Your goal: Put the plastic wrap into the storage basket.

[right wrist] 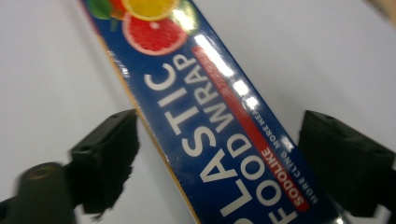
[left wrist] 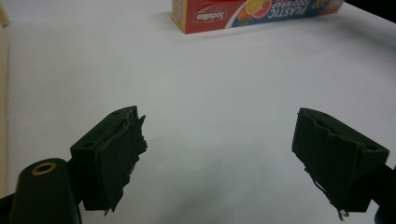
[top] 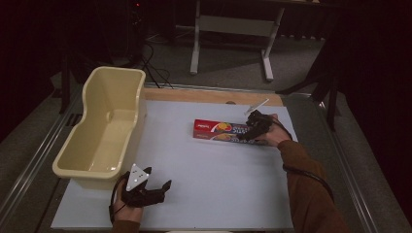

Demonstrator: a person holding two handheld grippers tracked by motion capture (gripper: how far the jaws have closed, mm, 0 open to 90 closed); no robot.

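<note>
The box of plastic wrap (top: pixel 228 132) lies flat on the white bench (top: pixel 218 184), far and to the right. The right tool (right wrist: pixel 219 154) is open around it, not squeezing. Line both sides up with the long edges, then close gently. The left tool (left wrist: pixel 219 154) waits open and empty, near the tub (top: pixel 104 128).

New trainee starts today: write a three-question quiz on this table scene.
1. True or false: the right claw has its jaws on either side of the box, not yet pressing it.
2. Where does the tub stand? A) left of the box B) right of the box C) on top of the box
3. Fill in: the left claw is ____, with nothing between its jaws.

Key: 1 true; 2 A; 3 open.
</note>
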